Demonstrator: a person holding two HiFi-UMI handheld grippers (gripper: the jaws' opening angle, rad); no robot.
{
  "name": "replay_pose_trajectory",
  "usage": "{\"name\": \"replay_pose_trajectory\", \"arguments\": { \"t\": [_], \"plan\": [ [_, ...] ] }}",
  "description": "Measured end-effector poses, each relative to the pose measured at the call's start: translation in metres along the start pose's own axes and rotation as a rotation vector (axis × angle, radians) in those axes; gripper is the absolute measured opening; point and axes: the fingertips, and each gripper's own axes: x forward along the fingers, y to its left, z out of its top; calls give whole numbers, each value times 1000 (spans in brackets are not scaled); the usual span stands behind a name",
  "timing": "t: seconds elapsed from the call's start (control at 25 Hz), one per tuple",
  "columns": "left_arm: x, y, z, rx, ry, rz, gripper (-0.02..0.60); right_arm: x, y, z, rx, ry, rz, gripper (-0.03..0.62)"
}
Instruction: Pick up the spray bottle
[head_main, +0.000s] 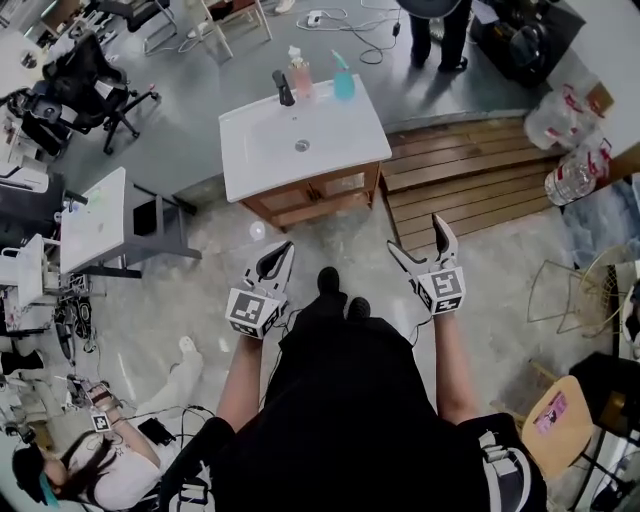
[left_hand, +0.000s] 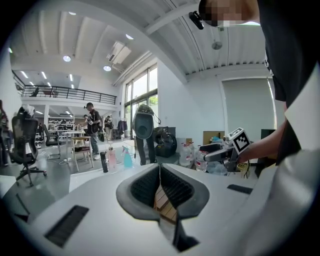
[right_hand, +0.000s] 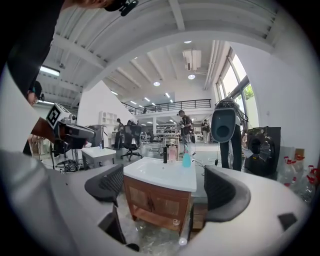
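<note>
The teal spray bottle (head_main: 343, 82) stands upright at the back edge of the white-topped bench (head_main: 255, 165). It is just beside a pink bottle (head_main: 300, 76) and near the black tap (head_main: 284, 88). The person holding the tools stands well back from the bench on the pale floor, both forearms stretched forward. The left tongs (head_main: 283, 250) are clenched, their dark pads pressed together with nothing caught in them. The right tongs (head_main: 421, 246) are released, jaws spread wide and empty, and the bench's wooden cabinet shows between them in the right gripper view. Both are well apart from the bottle. Wooden decking (head_main: 470, 170) lies to the right of the bench.
</note>
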Motion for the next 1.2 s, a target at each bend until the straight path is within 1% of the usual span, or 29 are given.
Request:
{"name": "replay_pose_trajectory", "arguments": {
  "t": [0.28,0.48,0.64,0.8,1.0,1.2],
  "plan": [
    [43,14,7,18,-6,-50,25,18,-29,-7,17,32,-45,514],
    [74,48,16,16,-21,-69,25,53,-50,9,9,27,-75,499],
    [95,90,23,9,-30,-74,25,96,-63,25,11,26,-97,499],
    [113,144,25,-2,-27,-67,25,149,-68,44,-3,22,-106,495],
    [139,213,35,-1,-33,-85,25,220,-61,69,-38,20,-106,495],
    [160,263,39,7,-40,-120,25,275,-49,74,-33,42,-111,495]
  ]
}}
